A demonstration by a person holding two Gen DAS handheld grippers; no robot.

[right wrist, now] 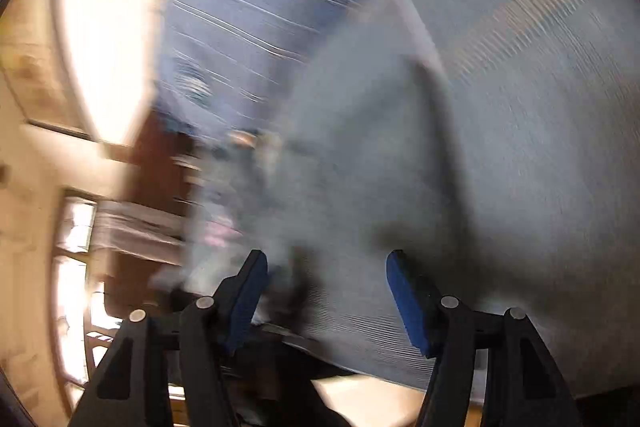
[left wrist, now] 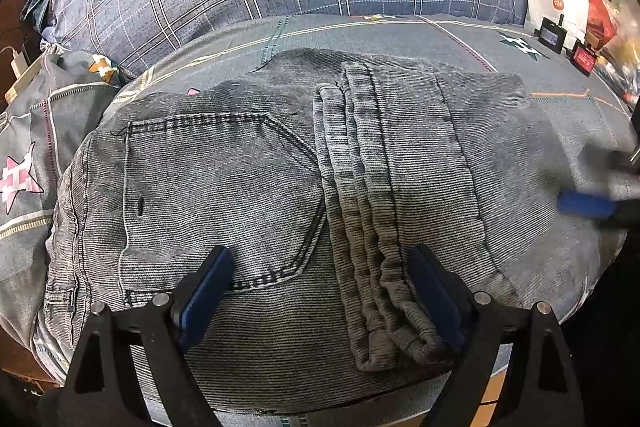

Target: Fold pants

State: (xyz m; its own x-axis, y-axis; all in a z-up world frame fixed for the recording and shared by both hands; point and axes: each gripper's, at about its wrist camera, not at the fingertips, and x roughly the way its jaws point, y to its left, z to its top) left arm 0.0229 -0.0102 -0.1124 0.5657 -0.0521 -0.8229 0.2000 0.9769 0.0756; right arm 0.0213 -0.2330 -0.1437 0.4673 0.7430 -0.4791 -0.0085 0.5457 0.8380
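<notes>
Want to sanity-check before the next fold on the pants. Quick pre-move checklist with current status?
1. Left gripper open over the pants: ok, jaws wide, nothing pinched.
2. Hems lying across the seat beside the back pocket: ok, legs already folded over.
3. Pants flat on the bed cover: ok, no large bunching apart from the stacked hems.
4. Right gripper empty: ok, jaws apart with no cloth pinched, though its own view is blurred.
5. Right gripper at the pants' right edge: cannot tell, it shows only as a blur at the left view's margin.
</notes>
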